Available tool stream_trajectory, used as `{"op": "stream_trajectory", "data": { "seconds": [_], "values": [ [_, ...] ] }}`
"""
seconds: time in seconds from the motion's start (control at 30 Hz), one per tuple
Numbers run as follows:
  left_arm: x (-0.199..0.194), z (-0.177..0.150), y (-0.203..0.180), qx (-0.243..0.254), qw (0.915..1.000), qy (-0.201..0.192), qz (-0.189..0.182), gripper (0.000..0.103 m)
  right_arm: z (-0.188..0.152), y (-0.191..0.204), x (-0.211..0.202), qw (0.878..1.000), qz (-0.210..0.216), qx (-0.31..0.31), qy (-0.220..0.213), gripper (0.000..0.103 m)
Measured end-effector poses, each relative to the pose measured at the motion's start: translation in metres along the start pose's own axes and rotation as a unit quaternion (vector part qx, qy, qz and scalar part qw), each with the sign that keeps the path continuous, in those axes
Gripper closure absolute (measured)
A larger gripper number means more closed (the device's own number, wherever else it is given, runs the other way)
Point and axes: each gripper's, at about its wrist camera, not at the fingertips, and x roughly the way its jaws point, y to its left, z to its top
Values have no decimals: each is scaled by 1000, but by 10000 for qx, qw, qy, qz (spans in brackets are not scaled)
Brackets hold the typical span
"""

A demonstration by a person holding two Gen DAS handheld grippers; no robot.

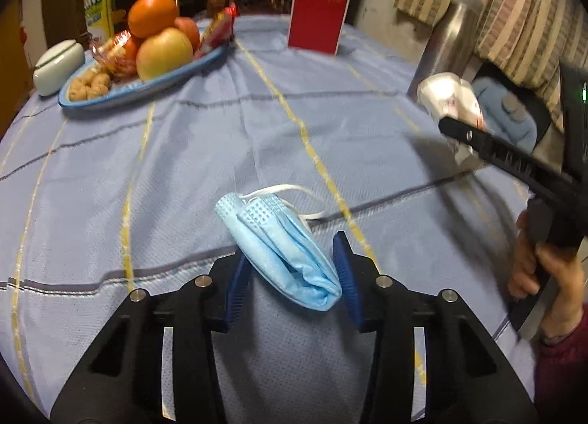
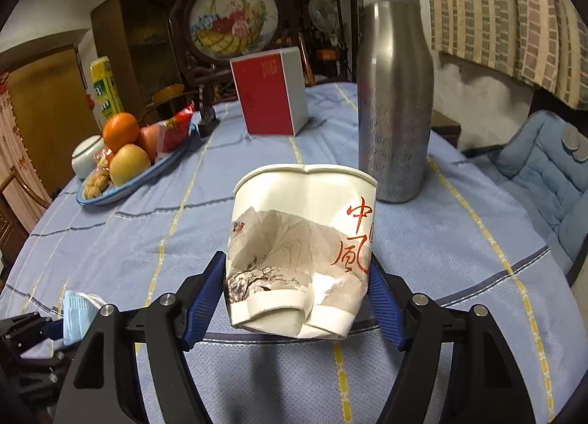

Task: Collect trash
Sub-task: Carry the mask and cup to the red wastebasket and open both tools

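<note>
A folded light-blue face mask [image 1: 279,240] lies on the blue tablecloth [image 1: 165,174], and my left gripper [image 1: 292,258] has its blue pads closed against both sides of it. The same mask [image 2: 75,313] shows at the lower left of the right wrist view. My right gripper [image 2: 296,262] is shut on a crumpled white paper cup [image 2: 301,232] with red characters, held upright just above the cloth. In the left wrist view that cup [image 1: 450,96] hangs at the right, pinched by the right gripper [image 1: 459,129], with a person's hand [image 1: 540,269] on the handle.
A blue-rimmed plate [image 1: 110,102] of fruit, nuts and snacks sits at the far left beside a small white jar [image 1: 57,65]. A red box [image 1: 318,15] stands at the back. A tall steel bottle [image 2: 393,111] rises just behind the cup. A blue cushioned chair [image 2: 544,174] stands off the table's right edge.
</note>
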Motion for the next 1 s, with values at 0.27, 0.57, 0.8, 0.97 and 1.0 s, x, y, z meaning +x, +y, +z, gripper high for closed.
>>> {"op": "stream_trajectory", "data": {
  "seconds": [0.27,0.57,0.8,0.97,1.0],
  "values": [
    [-37,2,-8,74,9983,-553,-138,59,-18,-23,-80,9956,394,549,-642,30],
    [-70,-18,-51,787,9916,-1004,-210,59,-73,-63,-200,9904,75,778,-1143,30],
    [-93,-46,-92,1008,9852,-1079,-867,59,-132,-106,-284,9851,-449,996,-1325,30],
    [-104,-64,-136,1294,9782,-1039,-1245,59,-173,-133,-326,9814,-944,1060,-1291,30],
    [-105,-67,-146,1358,9766,-1023,-1319,59,-184,-140,-336,9801,-1057,1096,-1277,30]
  ]
}}
